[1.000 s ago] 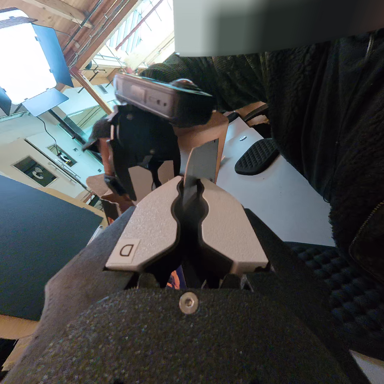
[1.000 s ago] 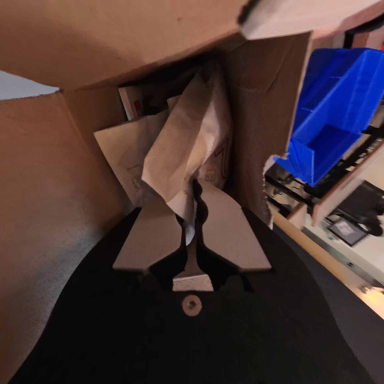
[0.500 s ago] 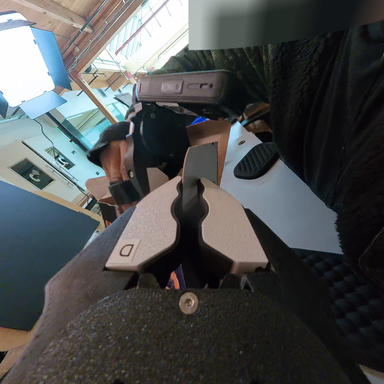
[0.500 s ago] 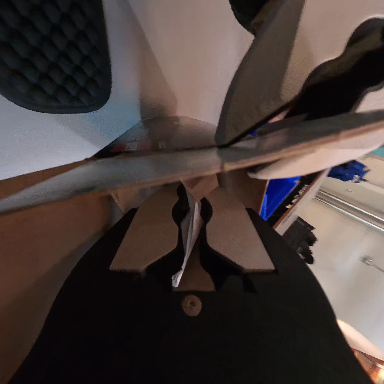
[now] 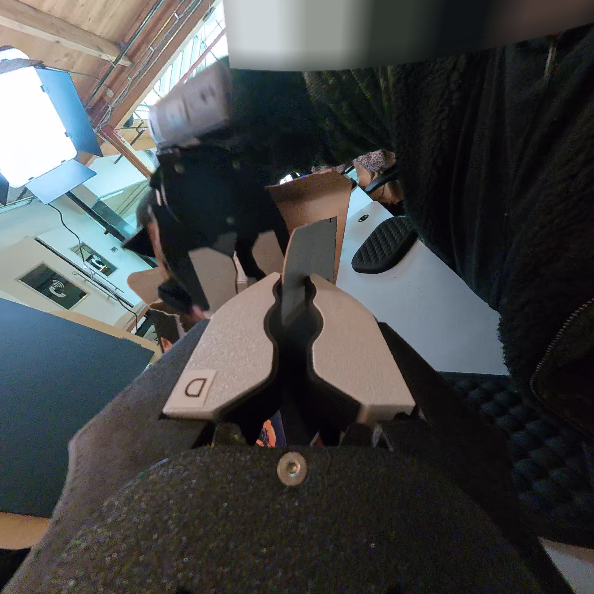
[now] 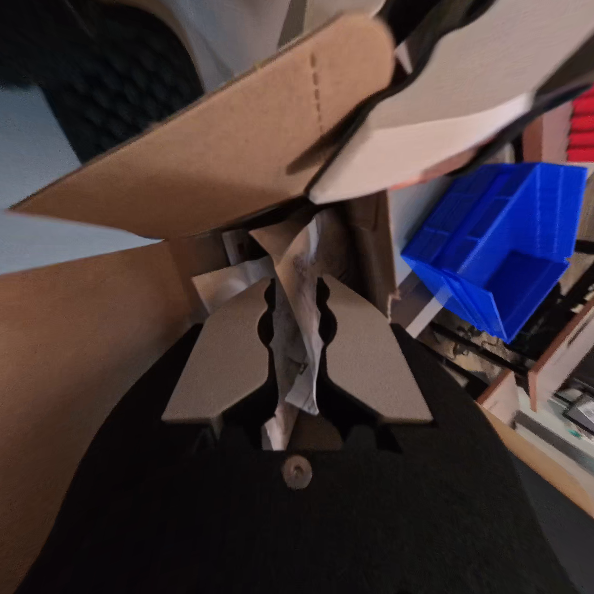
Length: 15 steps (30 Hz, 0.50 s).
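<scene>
My left gripper (image 5: 294, 283) is shut on the edge of a flap (image 5: 310, 250) of a brown cardboard box (image 5: 308, 199) and holds it upright. The right gripper (image 5: 205, 225) shows blurred beyond it, reaching down into the box. In the right wrist view my right gripper (image 6: 295, 283) is inside the box, its jaws a little apart, with crumpled brown packing paper (image 6: 297, 337) lying between them. The held flap (image 6: 225, 144) crosses above, pinched by the left gripper's fingers (image 6: 450, 96). The box wall (image 6: 80, 321) fills the left.
The box stands on a white table (image 5: 418, 305) with a black foam pad (image 5: 382, 244). A person in a dark fleece jacket (image 5: 482, 160) is close on the right. A blue plastic bin (image 6: 498, 241) sits on shelving beyond the box. A black board (image 5: 48, 385) lies left. The left gripper's tips are roughly 8 cm from the right gripper's.
My right gripper swung up over the flap, then came back down into the box, and its jaws have parted around the paper. My left gripper has kept its hold on the flap.
</scene>
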Tool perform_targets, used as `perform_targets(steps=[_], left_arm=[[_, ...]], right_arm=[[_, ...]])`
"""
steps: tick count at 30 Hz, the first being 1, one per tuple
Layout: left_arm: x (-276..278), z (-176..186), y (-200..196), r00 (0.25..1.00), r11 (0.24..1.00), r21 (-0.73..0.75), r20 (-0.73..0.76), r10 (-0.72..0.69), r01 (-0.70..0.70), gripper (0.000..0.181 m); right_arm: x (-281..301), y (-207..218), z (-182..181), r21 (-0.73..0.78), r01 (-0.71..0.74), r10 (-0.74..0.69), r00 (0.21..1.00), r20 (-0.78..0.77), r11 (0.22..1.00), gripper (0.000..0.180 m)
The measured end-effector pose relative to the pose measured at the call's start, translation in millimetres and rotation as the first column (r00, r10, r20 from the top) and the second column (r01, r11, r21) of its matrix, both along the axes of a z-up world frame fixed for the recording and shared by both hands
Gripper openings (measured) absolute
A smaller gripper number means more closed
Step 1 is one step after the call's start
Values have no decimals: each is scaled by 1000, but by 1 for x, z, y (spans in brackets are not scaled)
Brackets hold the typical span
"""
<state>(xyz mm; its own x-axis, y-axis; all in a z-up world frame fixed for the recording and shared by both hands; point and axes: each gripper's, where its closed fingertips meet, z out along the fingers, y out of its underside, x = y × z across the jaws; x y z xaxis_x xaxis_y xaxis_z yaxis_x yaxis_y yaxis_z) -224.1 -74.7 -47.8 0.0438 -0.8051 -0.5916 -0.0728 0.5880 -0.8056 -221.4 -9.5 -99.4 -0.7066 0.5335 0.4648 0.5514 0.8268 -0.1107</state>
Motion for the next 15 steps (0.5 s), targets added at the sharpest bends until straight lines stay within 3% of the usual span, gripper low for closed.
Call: perform_targets(steps=[2,4,10,15], left_arm=[[-3,-1,-5,1000,1000,-5,-1,-18,18,11],[-5,-2,-8,999,999,-18,1,-36,36,11],[-8,-1,-7,998,998,-32,20,-54,55,11],[-12,-2,-12,996,995,-46,8,-84,84,8]], right_arm=[[2,-2,13,-4,2,-2,1000,-20,1000,18],[0,4,20,107,-47,52,998,-41,993,12],[-8,25,-14,325,-124,112,992,58,938,3],[-14,20,-22,228,13,-45,990,136,974,2]])
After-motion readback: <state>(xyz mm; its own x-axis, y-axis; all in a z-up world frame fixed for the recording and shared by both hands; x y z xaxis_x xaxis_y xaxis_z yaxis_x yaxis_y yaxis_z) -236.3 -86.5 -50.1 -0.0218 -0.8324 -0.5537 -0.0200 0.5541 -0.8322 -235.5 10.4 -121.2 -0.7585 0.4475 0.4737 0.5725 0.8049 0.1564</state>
